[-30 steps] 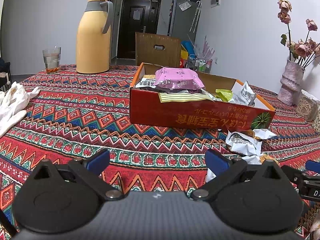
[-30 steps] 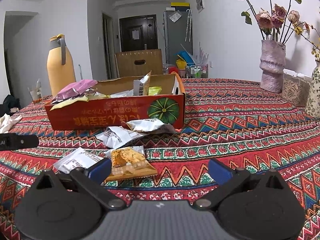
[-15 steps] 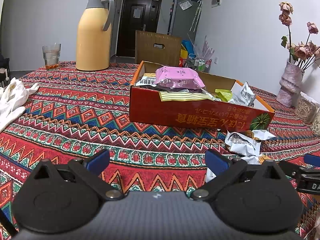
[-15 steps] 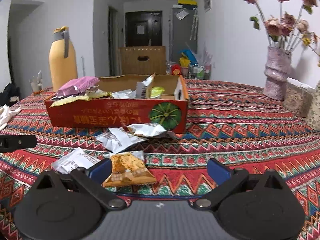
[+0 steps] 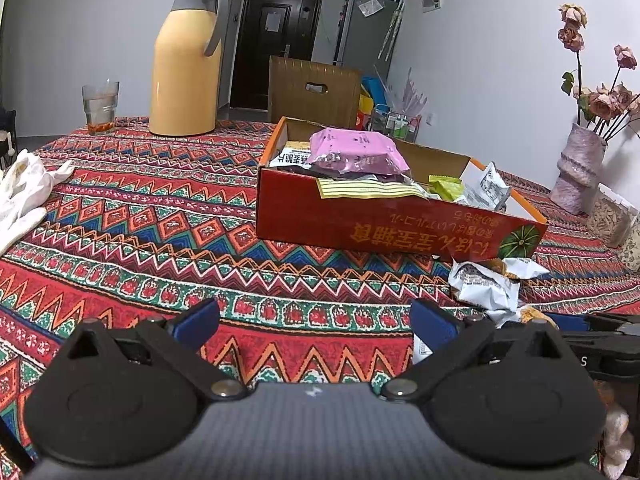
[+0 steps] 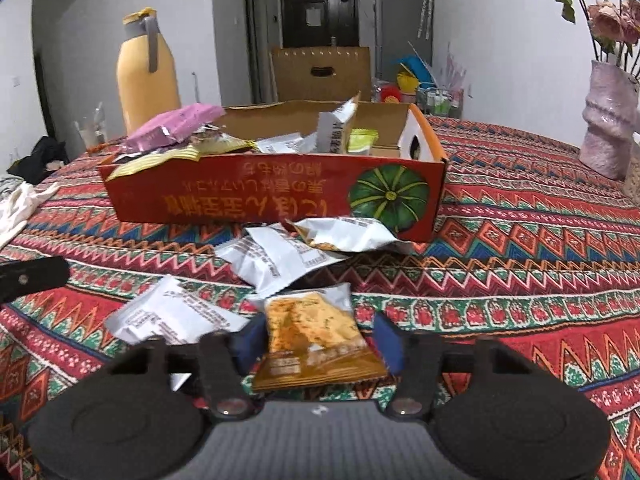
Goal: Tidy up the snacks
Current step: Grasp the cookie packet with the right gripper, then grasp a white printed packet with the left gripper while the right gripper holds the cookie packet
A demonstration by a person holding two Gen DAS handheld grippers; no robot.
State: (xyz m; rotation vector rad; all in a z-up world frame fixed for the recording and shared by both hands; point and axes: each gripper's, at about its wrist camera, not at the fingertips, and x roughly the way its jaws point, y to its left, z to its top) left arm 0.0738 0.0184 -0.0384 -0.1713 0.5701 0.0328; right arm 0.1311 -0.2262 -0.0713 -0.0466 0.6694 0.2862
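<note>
Lying loose: 4 snack packets [image 6: 280,258] | 1 red box [image 6: 276,200]

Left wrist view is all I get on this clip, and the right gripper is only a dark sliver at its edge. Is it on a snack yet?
Observer: Yes. The right gripper has its fingers on either side of the orange snack packet, narrowed around it.
Reviewer: Is the packet off the table?
Observer: I cannot tell; its lower edge sits just above the gripper body, with the patterned tablecloth behind it.
Reviewer: What else lies loose near it?
Observer: Three white packets: one beside its left side, two between it and the red box.
</note>
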